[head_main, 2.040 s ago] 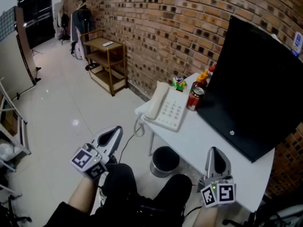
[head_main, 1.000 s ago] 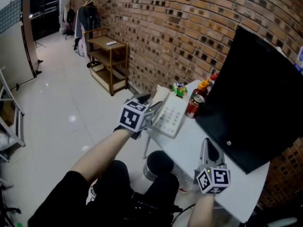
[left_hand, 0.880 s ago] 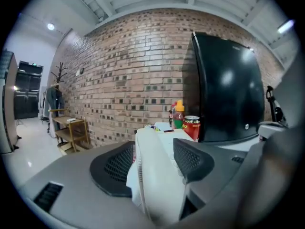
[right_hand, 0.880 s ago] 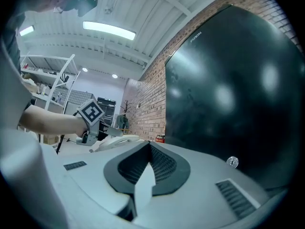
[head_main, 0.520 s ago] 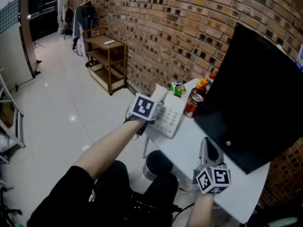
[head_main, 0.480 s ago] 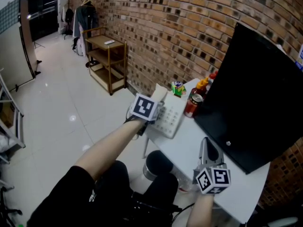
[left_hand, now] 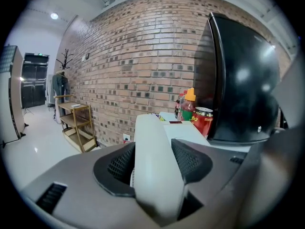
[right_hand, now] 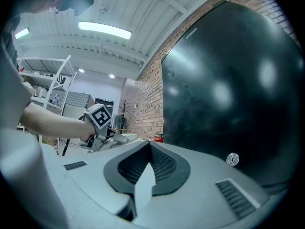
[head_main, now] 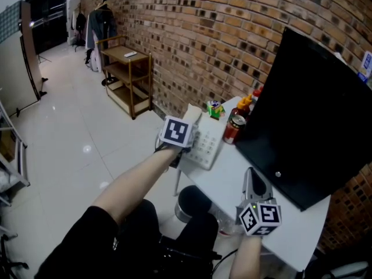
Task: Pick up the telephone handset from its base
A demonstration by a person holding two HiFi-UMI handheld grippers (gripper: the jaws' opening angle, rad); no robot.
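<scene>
Clamping onto the telephone handset (left_hand: 151,128) with the left gripper (left_hand: 153,160)!
Just been closing those jaws, now with pads pressed to both sides of the handset, along the left edge of the telephone base (head_main: 208,144). Just right of the base, spotting a red can (head_main: 231,128). Further right, holding the right gripper (right_hand: 148,151) low over the white table (head_main: 232,170), well apart from the base, with jaws clenched on nothing.
</scene>
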